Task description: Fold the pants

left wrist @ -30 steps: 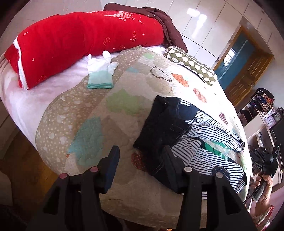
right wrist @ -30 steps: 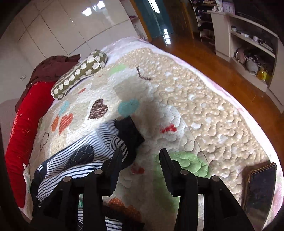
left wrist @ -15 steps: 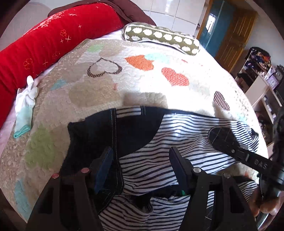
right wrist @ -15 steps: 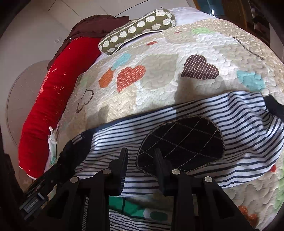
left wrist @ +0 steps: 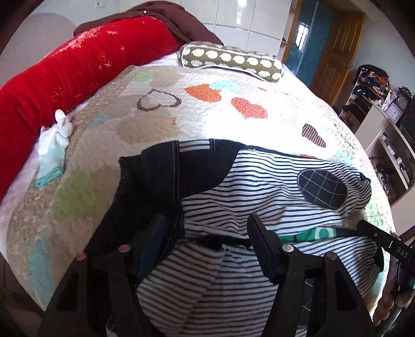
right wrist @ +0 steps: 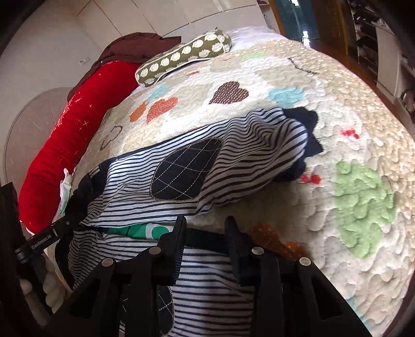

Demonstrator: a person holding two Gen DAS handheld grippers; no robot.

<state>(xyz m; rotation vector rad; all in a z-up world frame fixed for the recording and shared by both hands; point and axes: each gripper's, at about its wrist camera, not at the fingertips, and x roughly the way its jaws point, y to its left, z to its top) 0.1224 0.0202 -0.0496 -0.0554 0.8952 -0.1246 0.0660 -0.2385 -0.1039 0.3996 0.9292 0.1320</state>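
Striped pants (left wrist: pixel 259 181) lie rumpled on the heart quilt (left wrist: pixel 155 124). Both my left gripper (left wrist: pixel 205 238) and right gripper (right wrist: pixel 205 233) hover apart over near leg. Pre-grasp; next, pinch hem.

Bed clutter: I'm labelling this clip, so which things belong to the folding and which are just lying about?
In the job:
striped pants
left gripper
right gripper

Lying about:
red bolster
spotted green pillow
white glove
brown cloth
heart quilt
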